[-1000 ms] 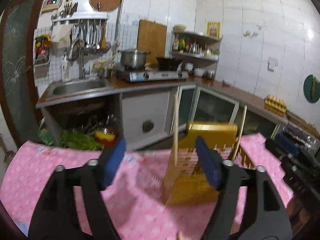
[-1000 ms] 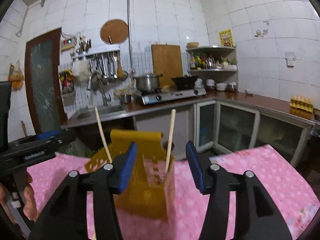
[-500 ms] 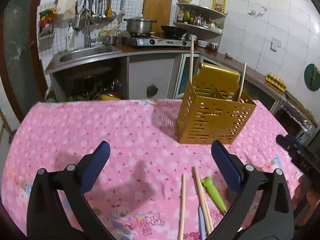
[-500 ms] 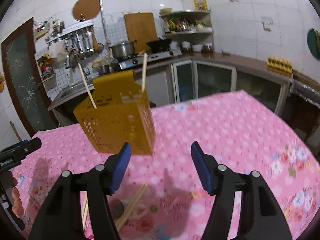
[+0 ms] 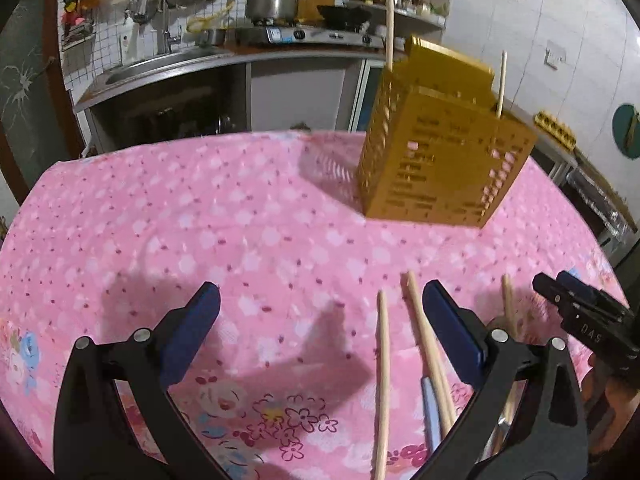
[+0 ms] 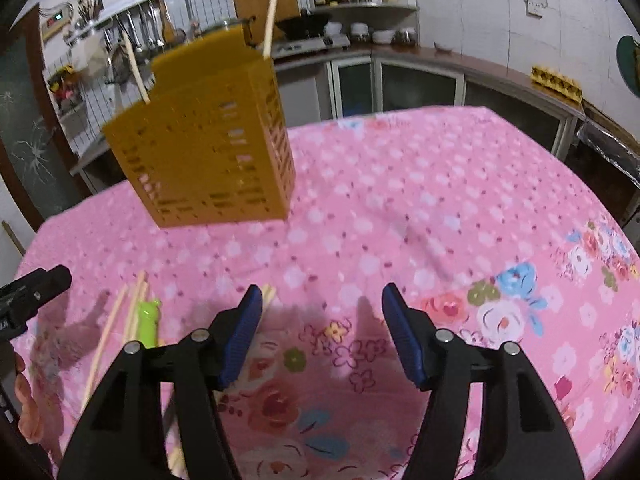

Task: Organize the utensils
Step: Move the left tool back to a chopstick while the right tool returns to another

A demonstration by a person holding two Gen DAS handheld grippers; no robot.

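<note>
A yellow slotted utensil holder (image 5: 440, 160) stands on the pink tablecloth with two chopsticks (image 5: 389, 20) upright in it. Nearer to me, several loose chopsticks (image 5: 383, 360) and a blue-handled utensil (image 5: 430, 408) lie flat on the cloth. My left gripper (image 5: 320, 300) hangs open wide just above the cloth, its right finger over those chopsticks. The right wrist view shows the holder (image 6: 208, 140) at upper left, with the loose chopsticks (image 6: 132, 312) and a green utensil (image 6: 146, 320) at lower left. My right gripper (image 6: 322, 300) is open over bare cloth, nothing between its fingers.
The pink floral tablecloth (image 6: 440, 200) covers the whole table. Its far edge meets a kitchen counter with a sink (image 5: 160, 64), a stove with a pot (image 5: 276, 4) and glass-door cabinets (image 6: 400, 84). The other gripper shows at each view's side edge.
Both grippers have dropped and tipped downward, so the table top and the loose utensils have come into view. Both pairs of jaws stand wider than a second ago.
</note>
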